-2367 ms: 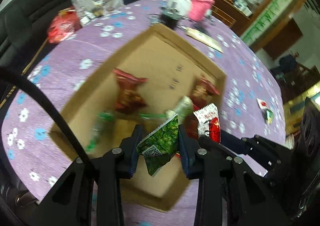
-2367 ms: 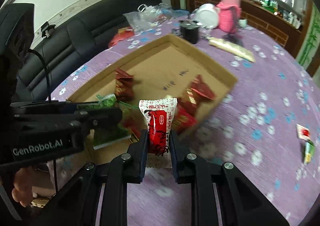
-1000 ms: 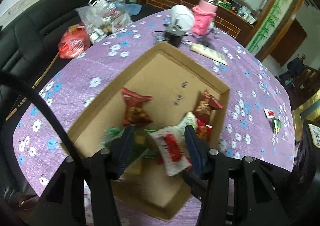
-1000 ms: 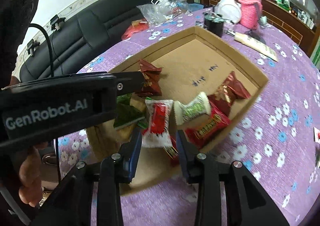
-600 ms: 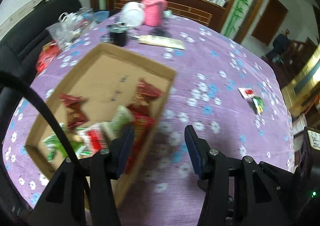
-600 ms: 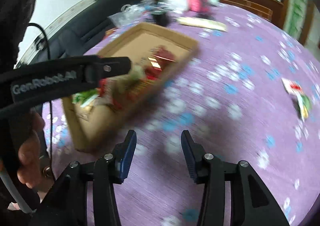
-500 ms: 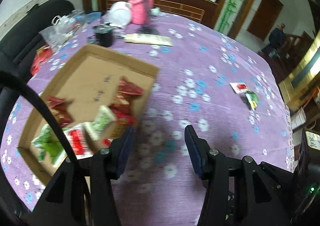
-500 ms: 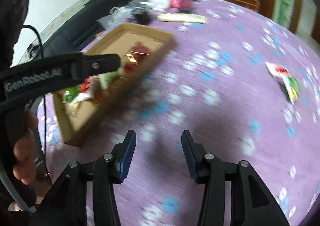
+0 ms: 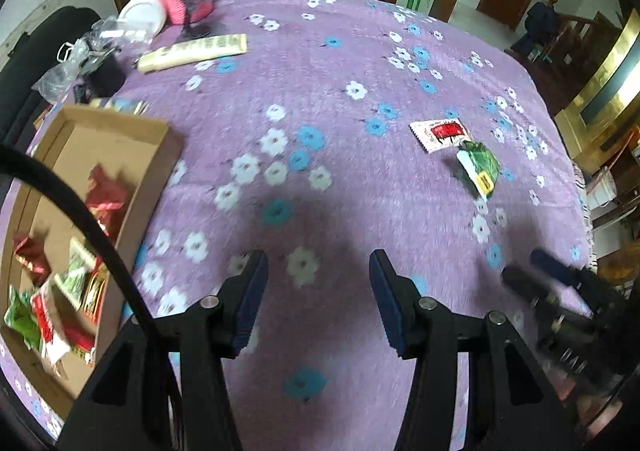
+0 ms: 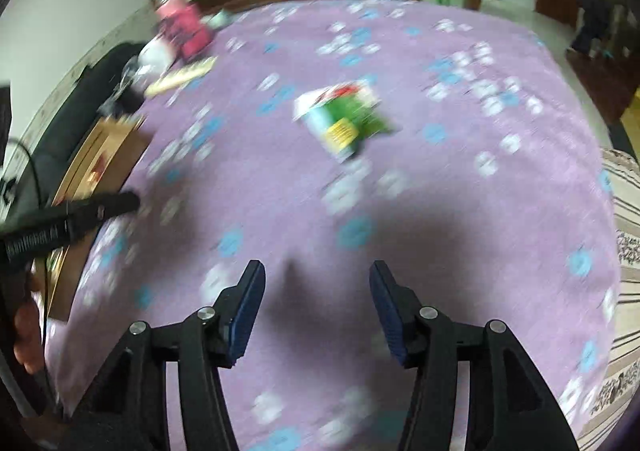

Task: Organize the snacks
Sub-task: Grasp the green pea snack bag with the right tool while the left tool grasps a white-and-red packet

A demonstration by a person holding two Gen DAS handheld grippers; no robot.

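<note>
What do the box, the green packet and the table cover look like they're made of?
Box: corrugated cardboard, matte brown, going by its raw tan walls. Green packet: probably thin plastic film, printed and slightly glossy, with a crimped edge. Table cover: seems a woven or plush fabric, matte purple with printed flowers; the fuzzy texture suggests cloth, though blur leaves it open.

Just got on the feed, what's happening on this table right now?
A person is sorting snacks with two handheld grippers. The cardboard box at the left already holds several packets. Both the left gripper and the right gripper are empty, and the right one's jaws are opening. Two packets lie loose on the purple flowered tablecloth: a red-and-white packet and a green packet touching it.
</note>
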